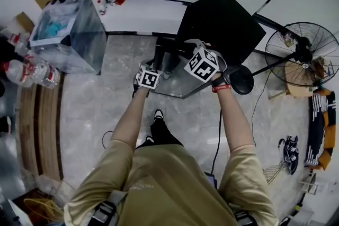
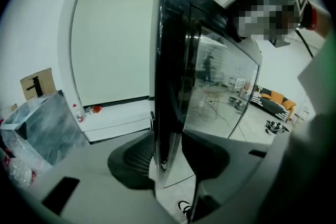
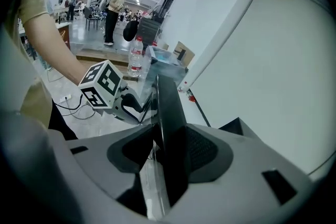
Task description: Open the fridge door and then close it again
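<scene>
A small black fridge (image 1: 222,21) stands on the marble floor by the white wall. Its mirrored glass door (image 1: 180,84) is swung out toward me. Both grippers grip the door's free edge. My left gripper (image 1: 156,69) has the dark door edge (image 2: 170,86) between its pads (image 2: 134,157), which press on both faces. My right gripper (image 1: 193,53) holds the same edge (image 3: 168,107) higher up, its pads (image 3: 202,152) tight against it. The left gripper's marker cube (image 3: 102,89) shows just beyond in the right gripper view.
A clear plastic bin (image 1: 69,34) and water bottles (image 1: 32,74) stand at the left. A standing fan (image 1: 302,53) is at the right, with shoes (image 1: 290,151) and a cable on the floor. My foot (image 1: 158,114) is just below the door.
</scene>
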